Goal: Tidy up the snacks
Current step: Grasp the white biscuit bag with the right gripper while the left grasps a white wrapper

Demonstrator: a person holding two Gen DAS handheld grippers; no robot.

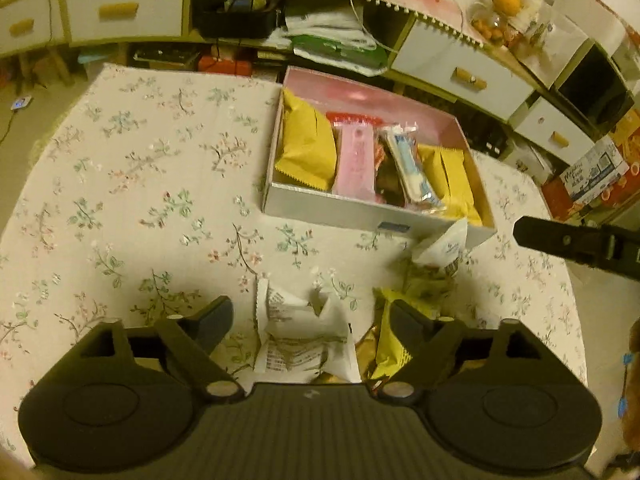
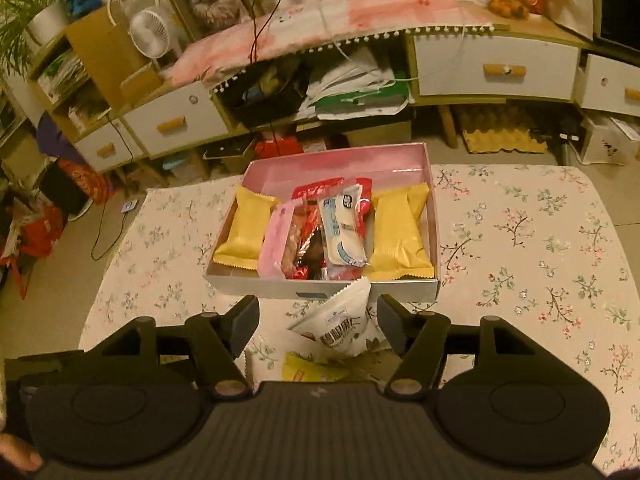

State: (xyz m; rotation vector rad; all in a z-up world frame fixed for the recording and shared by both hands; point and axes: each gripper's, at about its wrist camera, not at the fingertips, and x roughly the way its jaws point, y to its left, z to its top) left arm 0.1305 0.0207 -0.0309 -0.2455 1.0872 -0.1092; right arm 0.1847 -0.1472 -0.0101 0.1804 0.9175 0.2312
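A pink-lined box (image 1: 360,210) (image 2: 324,290) on the floral table holds yellow packets (image 1: 306,142) (image 2: 402,236), a pink packet (image 1: 356,160) (image 2: 274,240), a red one and a white-blue one (image 2: 342,228). My left gripper (image 1: 310,314) is open above a white printed packet (image 1: 304,340), with a yellow packet (image 1: 390,344) by its right finger. My right gripper (image 2: 318,314) is open around a white packet (image 2: 340,322) (image 1: 440,246) that leans near the box's front wall. Another yellow packet (image 2: 308,368) lies under it. The right gripper's finger shows in the left wrist view (image 1: 576,242).
A long cabinet with white drawers (image 2: 496,68) (image 1: 124,8) and cluttered open shelves stands behind the table. Cartons (image 1: 596,172) sit on the floor at the right. The floral tablecloth (image 2: 540,240) (image 1: 120,184) stretches on both sides of the box.
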